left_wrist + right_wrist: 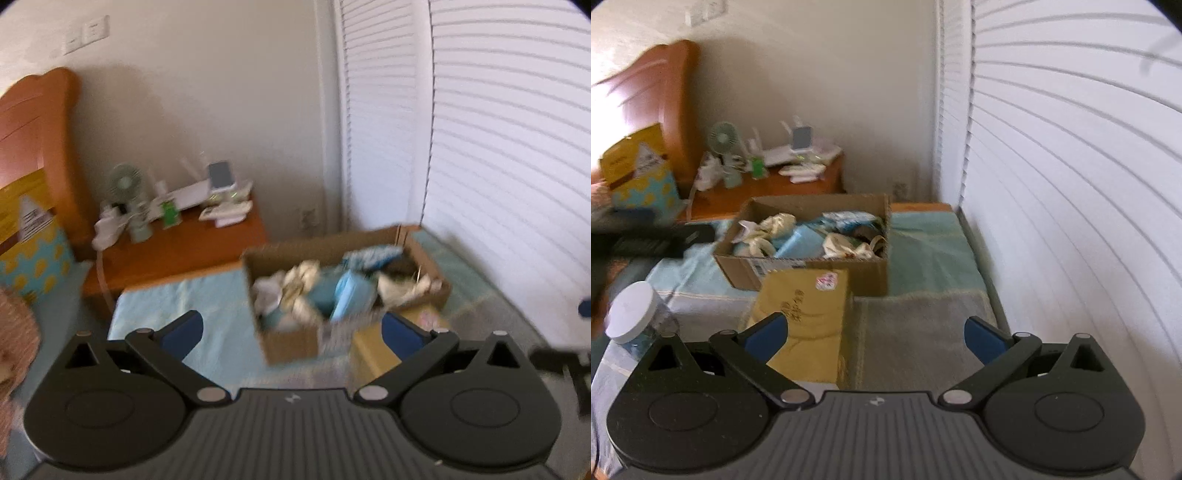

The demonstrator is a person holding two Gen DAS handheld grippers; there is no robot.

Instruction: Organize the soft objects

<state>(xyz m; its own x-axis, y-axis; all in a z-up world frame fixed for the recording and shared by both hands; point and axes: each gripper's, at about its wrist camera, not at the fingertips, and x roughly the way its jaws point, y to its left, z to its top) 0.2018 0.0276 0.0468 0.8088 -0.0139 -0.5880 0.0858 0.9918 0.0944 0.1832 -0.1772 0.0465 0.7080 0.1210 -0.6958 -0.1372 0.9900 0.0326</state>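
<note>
One cardboard box (812,254) of soft items is seen at twelve o'clock; both grippers, left (291,330) and right (875,334), are spread, empty; label writing is unreadable.

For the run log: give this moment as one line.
left gripper: open, empty | right gripper: open, empty | cardboard box: holds soft items | yellow envelope: before box

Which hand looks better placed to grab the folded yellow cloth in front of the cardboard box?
Probably the right gripper: its open jaws hang right over the yellow cloth. The left gripper, also open, faces the cardboard box instead.
</note>
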